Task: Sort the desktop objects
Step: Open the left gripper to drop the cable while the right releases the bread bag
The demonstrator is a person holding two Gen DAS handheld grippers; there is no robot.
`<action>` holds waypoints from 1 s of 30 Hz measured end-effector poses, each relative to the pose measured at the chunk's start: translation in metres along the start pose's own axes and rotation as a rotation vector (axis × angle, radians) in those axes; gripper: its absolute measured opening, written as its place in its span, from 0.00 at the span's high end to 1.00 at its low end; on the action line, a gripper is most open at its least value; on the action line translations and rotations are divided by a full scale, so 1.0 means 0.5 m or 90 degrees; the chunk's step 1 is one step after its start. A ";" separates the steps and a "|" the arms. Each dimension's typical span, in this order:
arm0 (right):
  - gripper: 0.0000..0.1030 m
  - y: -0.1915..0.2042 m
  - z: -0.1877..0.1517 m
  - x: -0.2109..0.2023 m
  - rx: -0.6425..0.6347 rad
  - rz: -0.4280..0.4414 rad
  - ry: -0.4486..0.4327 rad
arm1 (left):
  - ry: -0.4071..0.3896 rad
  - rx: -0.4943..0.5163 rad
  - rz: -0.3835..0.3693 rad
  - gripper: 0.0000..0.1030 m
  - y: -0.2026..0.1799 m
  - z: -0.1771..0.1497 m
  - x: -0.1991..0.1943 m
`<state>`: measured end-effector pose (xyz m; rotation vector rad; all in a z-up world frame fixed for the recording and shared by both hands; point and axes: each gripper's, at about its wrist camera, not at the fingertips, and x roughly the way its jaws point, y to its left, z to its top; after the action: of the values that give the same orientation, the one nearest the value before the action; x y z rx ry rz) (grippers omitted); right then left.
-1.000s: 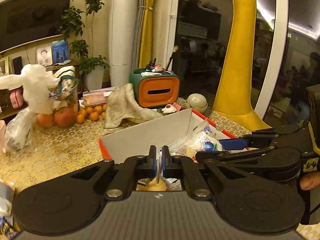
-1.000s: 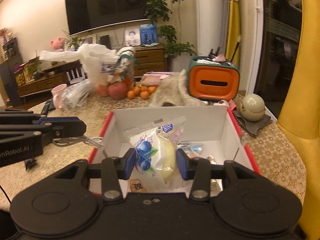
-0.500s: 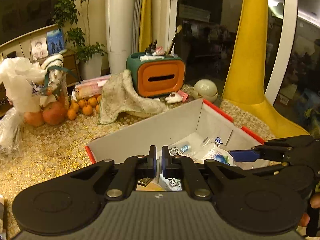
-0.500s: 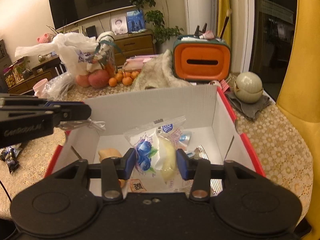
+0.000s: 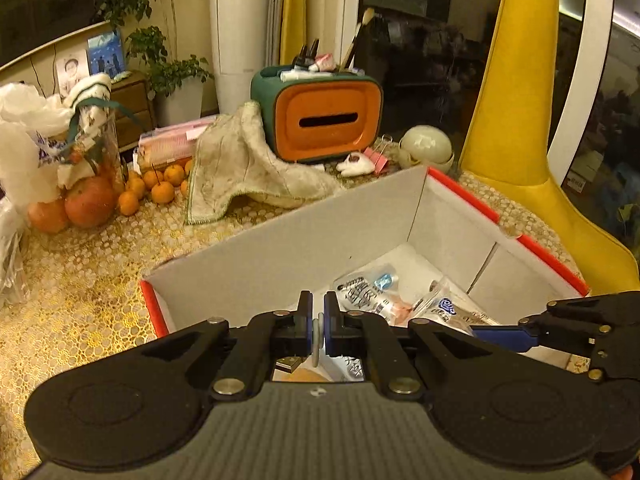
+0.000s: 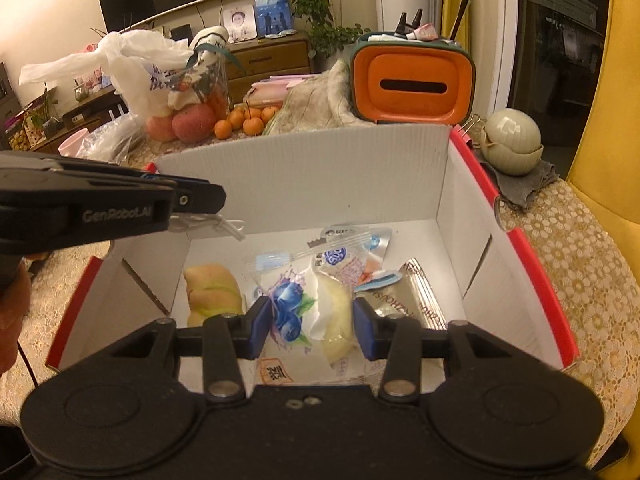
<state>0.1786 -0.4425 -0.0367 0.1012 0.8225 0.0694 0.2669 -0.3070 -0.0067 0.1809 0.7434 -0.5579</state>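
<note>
Snack packets lie in the box; tissue holder stands behind it.

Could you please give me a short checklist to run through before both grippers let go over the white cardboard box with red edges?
1. Right gripper grips the blueberry-print snack packet between its blue pads: ok.
2. Left gripper is shut on a thin white cable: ok.
3. Snack packet is over the open white cardboard box with red edges: ok.
4. Cable is over the box's interior rather than its left wall: cannot tell.
5. Free floor space in the box beside the yellowish bread packet and silver foil sachet: ok, at the back.
6. The two grippers are clear of each other: ok.
</note>
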 end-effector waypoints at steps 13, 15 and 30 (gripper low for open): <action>0.59 0.001 -0.008 0.016 -0.009 0.007 0.019 | 0.085 -0.019 -0.010 0.96 0.006 -0.019 0.059; 0.58 0.001 -0.008 0.017 -0.007 0.007 0.019 | 0.102 -0.015 -0.015 0.96 0.005 -0.025 0.066; 0.30 0.002 -0.010 0.000 -0.009 -0.014 0.000 | 0.125 -0.005 -0.019 0.65 -0.001 -0.026 0.057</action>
<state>0.1749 -0.4410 -0.0398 0.0794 0.8227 0.0546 0.2760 -0.3147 -0.0358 0.2202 0.9403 -0.5716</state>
